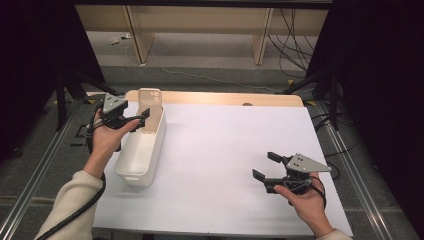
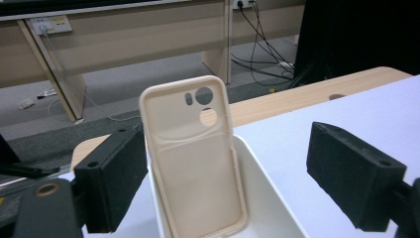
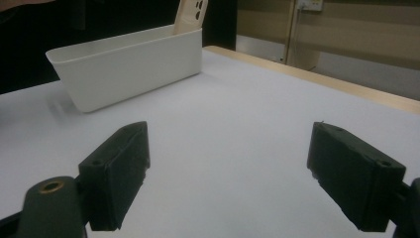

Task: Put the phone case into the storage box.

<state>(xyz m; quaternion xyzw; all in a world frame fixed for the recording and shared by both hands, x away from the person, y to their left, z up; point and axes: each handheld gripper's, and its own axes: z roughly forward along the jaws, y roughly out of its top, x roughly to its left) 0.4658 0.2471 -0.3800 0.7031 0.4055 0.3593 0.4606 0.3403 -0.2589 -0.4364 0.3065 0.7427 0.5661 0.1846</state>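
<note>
Beige phone case [image 2: 193, 158] stands upright in white bin [image 1: 150, 150]; both tools [image 1: 136, 119] [image 1: 265, 166] released.

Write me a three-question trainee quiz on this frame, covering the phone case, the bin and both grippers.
1. True or false: the phone case stands upright at the far end of the white bin.
2. Which gripper is nearest the phone case? A) the left gripper B) the right gripper C) both equally
3. Fill in: the right gripper's jaws are ____ above the white table.

Key
1. True. It leans on the bin's end wall, camera cutouts at the top.
2. A. Its jaws are spread on either side of the case, and no squeeze shows.
3. Open, with nothing between them.
</note>
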